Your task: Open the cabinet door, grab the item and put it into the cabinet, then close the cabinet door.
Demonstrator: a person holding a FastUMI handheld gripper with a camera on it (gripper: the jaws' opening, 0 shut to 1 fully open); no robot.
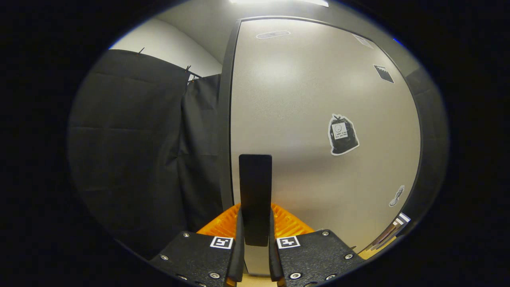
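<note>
Claw clamps the handle, a dark upright bar, long axis vertical, squeezed between both fingers. Door sits just beyond, flat-on, its free edge just left of the handle. Looks mid-swing; open or close, can't tell. Item not visible.

Claw body: black textured plates, silver screws, square black-white markers.

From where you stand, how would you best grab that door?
By its handle, the flat upright bar near the door's edge. Come straight on with a finger either side of its narrow width; the gripper looks shut on it that way.
</note>
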